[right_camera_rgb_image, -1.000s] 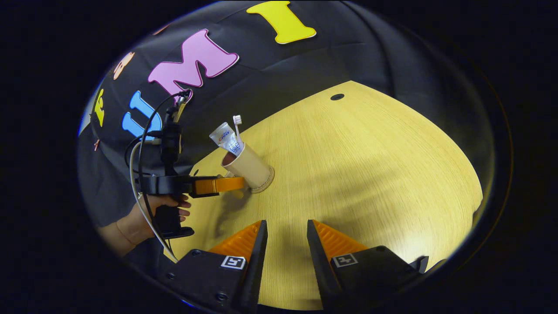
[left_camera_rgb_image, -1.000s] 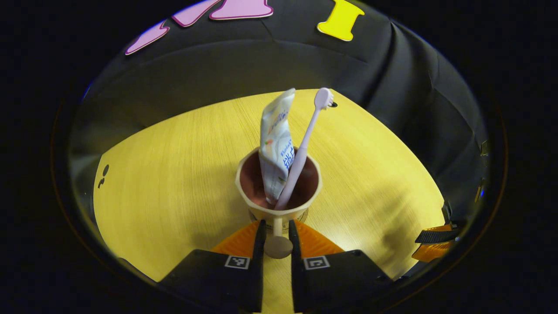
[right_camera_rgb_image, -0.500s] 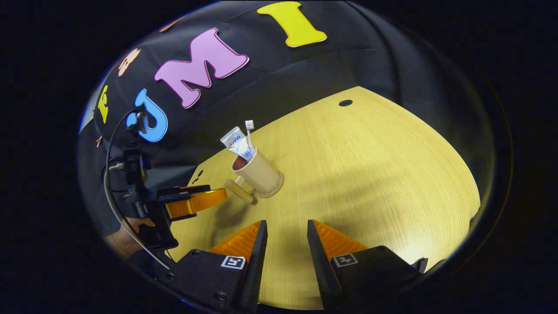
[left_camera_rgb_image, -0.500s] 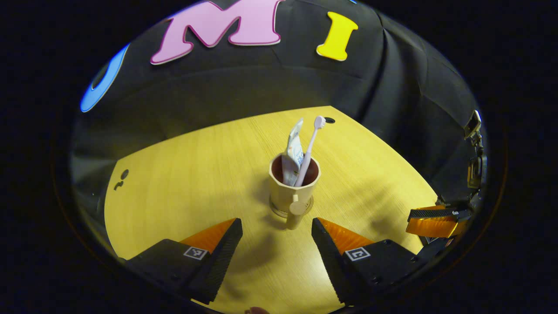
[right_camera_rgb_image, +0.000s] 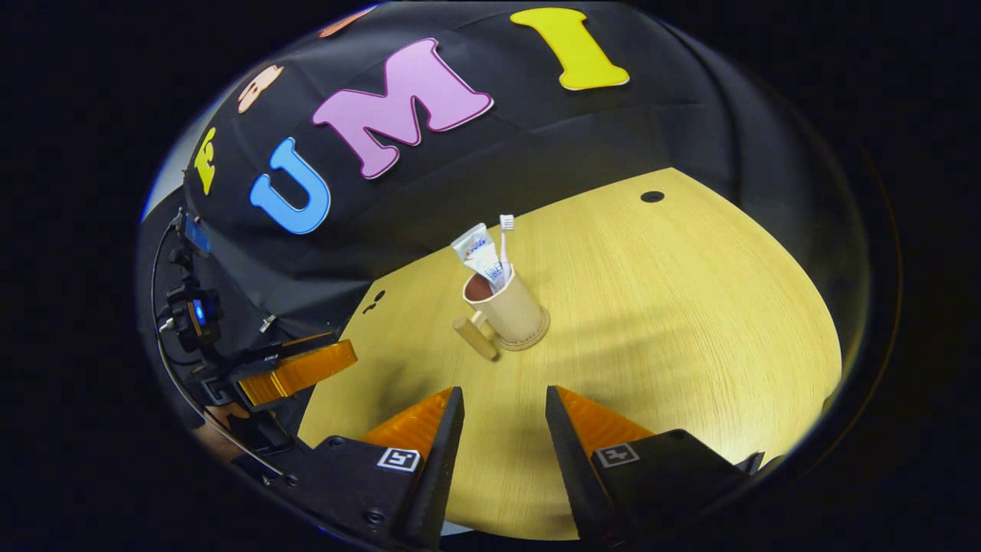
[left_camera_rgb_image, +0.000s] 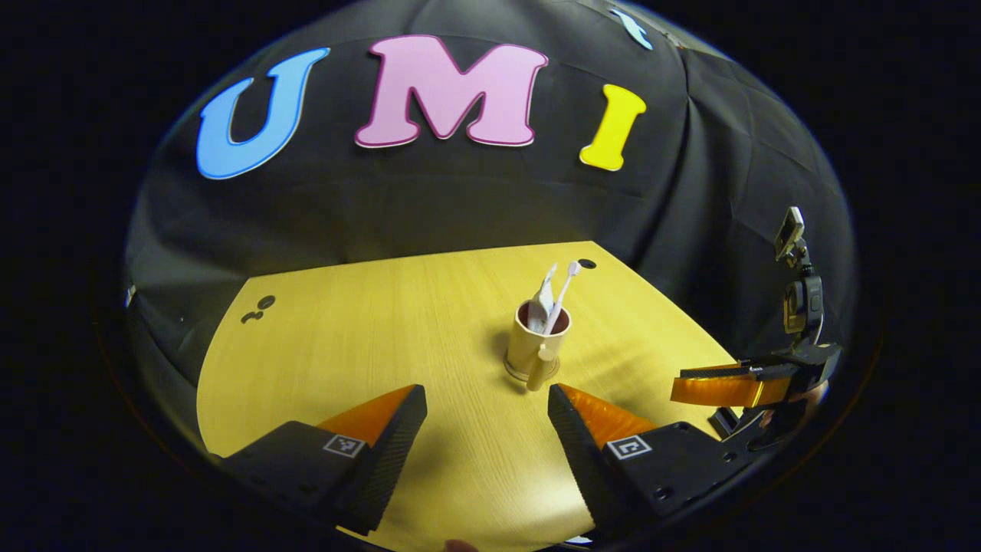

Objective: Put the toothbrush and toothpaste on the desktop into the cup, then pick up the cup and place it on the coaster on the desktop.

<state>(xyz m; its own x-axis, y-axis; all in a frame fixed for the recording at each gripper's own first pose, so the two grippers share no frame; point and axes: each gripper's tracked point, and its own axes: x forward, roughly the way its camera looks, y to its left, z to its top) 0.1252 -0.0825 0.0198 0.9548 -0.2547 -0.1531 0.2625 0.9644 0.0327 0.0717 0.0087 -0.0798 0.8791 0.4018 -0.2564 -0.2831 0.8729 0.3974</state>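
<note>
Right gripper view, beige handled cup (right_camera_rgb_image: 512, 313) upright, toothbrush (right_camera_rgb_image: 505, 239), toothpaste (right_camera_rgb_image: 480, 253) inside

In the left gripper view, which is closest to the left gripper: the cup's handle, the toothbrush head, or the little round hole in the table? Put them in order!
From the left gripper, nearest first:
1. Cup's handle, sticking out of the cup toward the gripper, just ahead.
2. Toothbrush head, up above the cup's rim.
3. Round hole, at the table's far edge by the wall.
</note>
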